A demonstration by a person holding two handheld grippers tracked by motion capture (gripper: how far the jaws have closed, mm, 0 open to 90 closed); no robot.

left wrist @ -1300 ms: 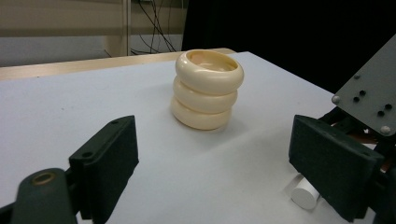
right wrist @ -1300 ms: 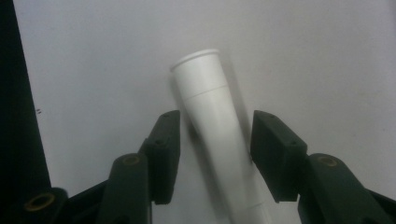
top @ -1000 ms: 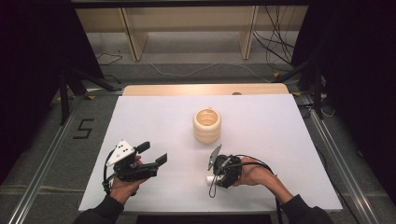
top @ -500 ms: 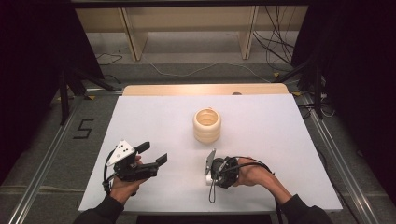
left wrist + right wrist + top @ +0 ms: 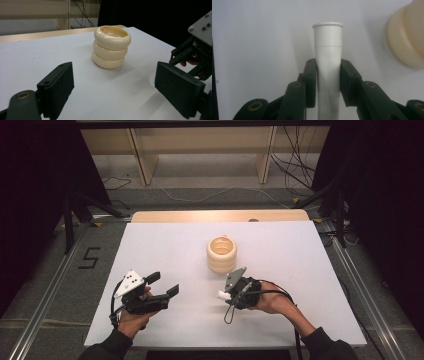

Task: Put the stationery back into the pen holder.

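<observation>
While the right gripper (image 5: 224, 296) holds it, the white tube (image 5: 328, 57) lies clamped between the closed jaws, its flanged mouth pointing away from the hand; seen from above (image 5: 220, 295), it sits at about 6 o'clock from the ringed cream holder (image 5: 221, 254), near it but not touching.

Change over the last second: in the high view the right gripper has slid leftward along the table and turned, so that the tube's open end, previously aimed up toward the holder, now points toward 9 o'clock, low over the white table (image 5: 300, 250). The tube has stayed gripped throughout. Judged from this, the work in hand is a re-orienting of the tube within the grasp, most likely ahead of standing it in or beside the holder; no placement has yet been made, and the holder's mouth appears vacant in the left gripper view (image 5: 112, 33).

Surroundings: the holder, three stacked rings, stands upright near the table's centre. The left gripper (image 5: 162, 285) rests at about 8 o'clock from the holder, well apart from it, with jaws spread wide and nothing between them; it has not shifted over the same interval. Its own camera looks across the table at the holder, with part of the other gripper's linkage at 3 o'clock. A pale wooden strip (image 5: 220, 216) borders the table's far edge at 12 o'clock.
</observation>
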